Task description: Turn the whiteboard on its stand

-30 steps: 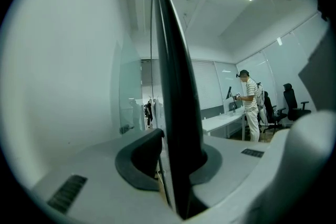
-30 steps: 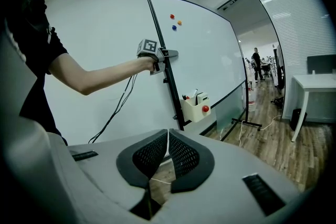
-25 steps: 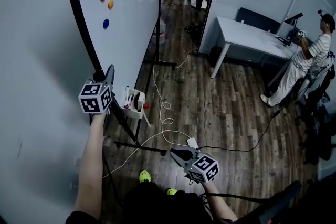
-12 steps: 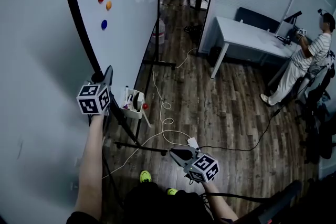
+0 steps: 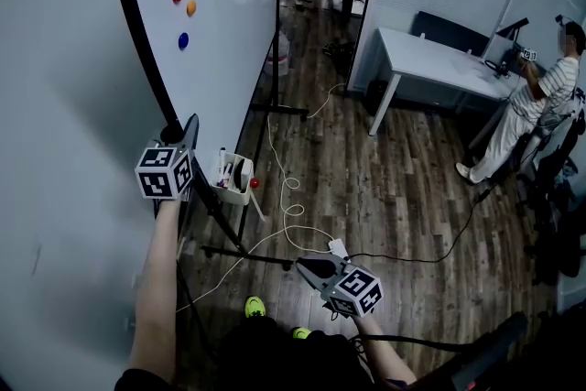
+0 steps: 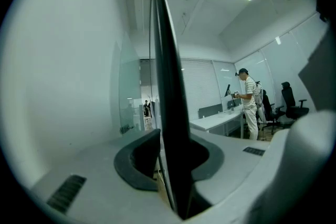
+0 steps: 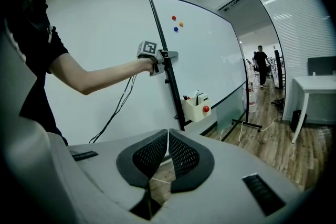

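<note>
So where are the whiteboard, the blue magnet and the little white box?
whiteboard (image 5: 224, 41), head view, bare white surface.
blue magnet (image 5: 184, 40), head view, its centre.
white box (image 7: 194, 113), right gripper view, front wall.

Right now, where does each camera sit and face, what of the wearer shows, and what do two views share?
Head view: on the head, facing steeply down at floor and whiteboard; both arms, left claw, right claw.
Left gripper view: on the left claw, facing along the whiteboard's edge, between jaws that have just been opening; wearer unseen.
Right gripper view: on the shut, empty right claw, facing the whiteboard; left arm.
Shared: head and right gripper views show the magnets.
</note>
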A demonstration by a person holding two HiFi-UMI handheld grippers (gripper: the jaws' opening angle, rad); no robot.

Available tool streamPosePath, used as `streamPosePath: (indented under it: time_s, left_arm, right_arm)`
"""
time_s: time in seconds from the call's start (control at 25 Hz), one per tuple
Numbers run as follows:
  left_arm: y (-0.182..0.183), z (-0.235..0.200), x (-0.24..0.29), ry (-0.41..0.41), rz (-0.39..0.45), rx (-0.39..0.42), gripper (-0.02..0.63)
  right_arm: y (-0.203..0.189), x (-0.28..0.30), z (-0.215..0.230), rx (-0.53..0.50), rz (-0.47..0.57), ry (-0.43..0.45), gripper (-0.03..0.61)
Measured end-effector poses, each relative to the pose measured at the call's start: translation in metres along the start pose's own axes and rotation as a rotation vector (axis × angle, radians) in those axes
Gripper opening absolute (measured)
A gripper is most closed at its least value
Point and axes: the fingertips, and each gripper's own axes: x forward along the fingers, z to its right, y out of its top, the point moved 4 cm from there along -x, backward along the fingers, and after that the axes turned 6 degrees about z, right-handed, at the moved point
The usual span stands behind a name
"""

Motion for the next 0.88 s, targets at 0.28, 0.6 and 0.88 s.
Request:
streamPosePath:
  time_s: [0.28, 0.6, 0.88]
  left_arm:
    - [0.008, 0.004, -0.029, -0.026, 0.028, 0.064, 0.121]
    - [0.013, 0.013, -0.077, 0.026, 0.078, 0.017, 0.115]
    - [0.01, 0.047, -0.12, 0.045, 0.117, -0.015, 0.047]
  right_arm:
    - [0.005, 0.006, -0.008, -0.03, 0.003, 0.039, 0.021]
    - [0.033, 0.004, -0.007, -0.115, 0.042, 0.089, 0.02]
    - [0.065, -0.003, -0.008, -0.205, 0.105, 0.136, 0.017]
